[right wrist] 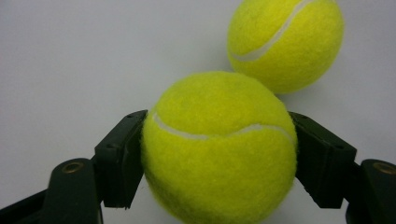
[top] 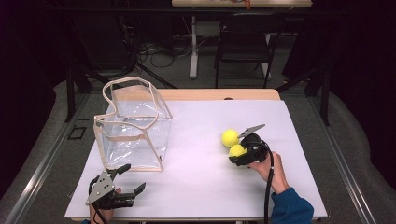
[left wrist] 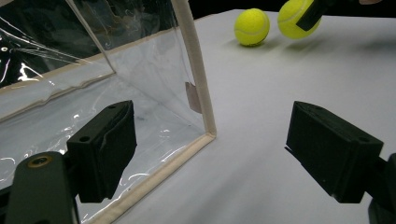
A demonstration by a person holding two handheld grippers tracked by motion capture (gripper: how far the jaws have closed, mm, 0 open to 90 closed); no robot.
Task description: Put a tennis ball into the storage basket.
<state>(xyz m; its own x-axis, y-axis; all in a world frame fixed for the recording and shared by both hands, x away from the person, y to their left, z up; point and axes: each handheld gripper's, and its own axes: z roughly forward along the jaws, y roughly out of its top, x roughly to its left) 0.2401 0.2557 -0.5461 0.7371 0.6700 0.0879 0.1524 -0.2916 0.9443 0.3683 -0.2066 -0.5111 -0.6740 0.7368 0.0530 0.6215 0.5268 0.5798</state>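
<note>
1. My right gripper (top: 239, 154) sits at about 4 o'clock on the table (top: 205, 196), and I have its jaws clamped on a tennis ball (right wrist: 219, 149).
2. In the right gripper view the black pads press the ball at its 9 and 3 o'clock sides, and the ball's white seam runs across the front.
3. In the left gripper view the held ball (left wrist: 294, 18) looks lifted a little off the white surface, with its shadow beneath it.
4. A second ball (top: 229, 137) lies on the table just beside the held one, at its 11 o'clock in the high view. I cannot tell whether the two touch.
5. In the right gripper view that second ball (right wrist: 285, 44) shows at 1 o'clock of the held one, resting on the table.
6. My left gripper (top: 127, 178) is at about 7 o'clock on the table, near the front edge, its jaws wide apart with nothing between them.
7. A clear bag (top: 133, 126) with beige trim stands upright at about 9 o'clock, mouth open upward.
8. In the left gripper view the bag's near corner (left wrist: 205, 126) stands between my jaws but farther off, and the pads do not touch it.
9. The bag and the two balls are well apart, with bare table between them.
</note>
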